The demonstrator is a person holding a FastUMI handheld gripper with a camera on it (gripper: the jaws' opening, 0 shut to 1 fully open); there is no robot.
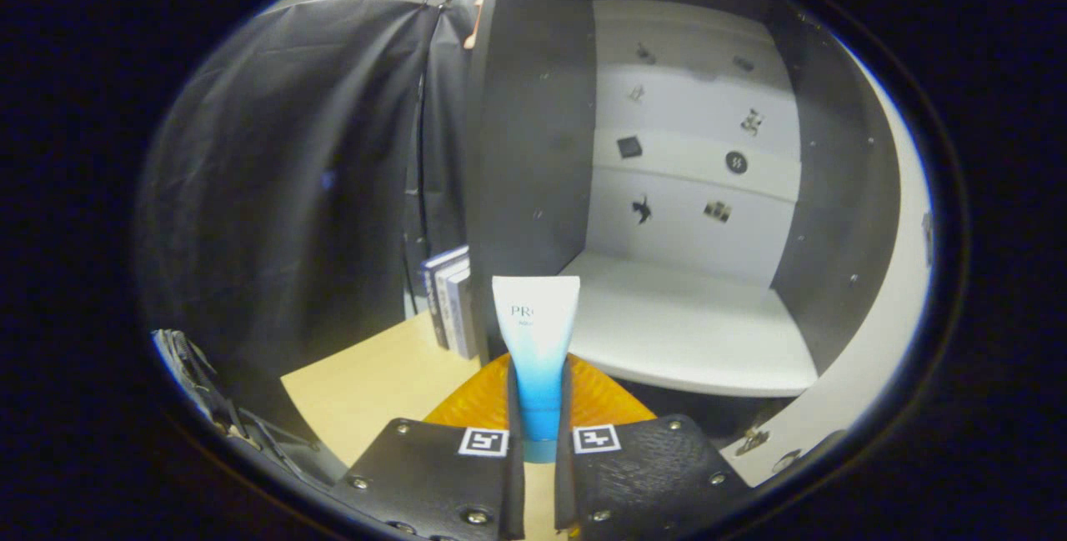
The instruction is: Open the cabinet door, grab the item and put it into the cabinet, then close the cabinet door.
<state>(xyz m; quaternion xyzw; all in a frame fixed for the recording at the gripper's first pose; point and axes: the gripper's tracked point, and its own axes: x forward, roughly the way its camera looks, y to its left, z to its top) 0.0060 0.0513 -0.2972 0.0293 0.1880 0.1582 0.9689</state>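
Note:
A white-to-blue tube [536,341] stands upright between my two black fingers [467,474], and both press on its lower blue part. My gripper [538,441] is shut on it. Under the tube lies an orange mat or plate [600,399] on the wooden table [375,383]. Just beyond the tube the cabinet [517,149] stands with its door [884,333] swung open to the right. Its white shelf floor [692,324] is bare, and the white back wall [692,149] carries several small dark stickers.
A few books [450,308] stand upright against the cabinet's left side wall on the table. Black cloth [292,174] hangs to the left. A black strap or zipper [200,391] lies at the near left edge of the table.

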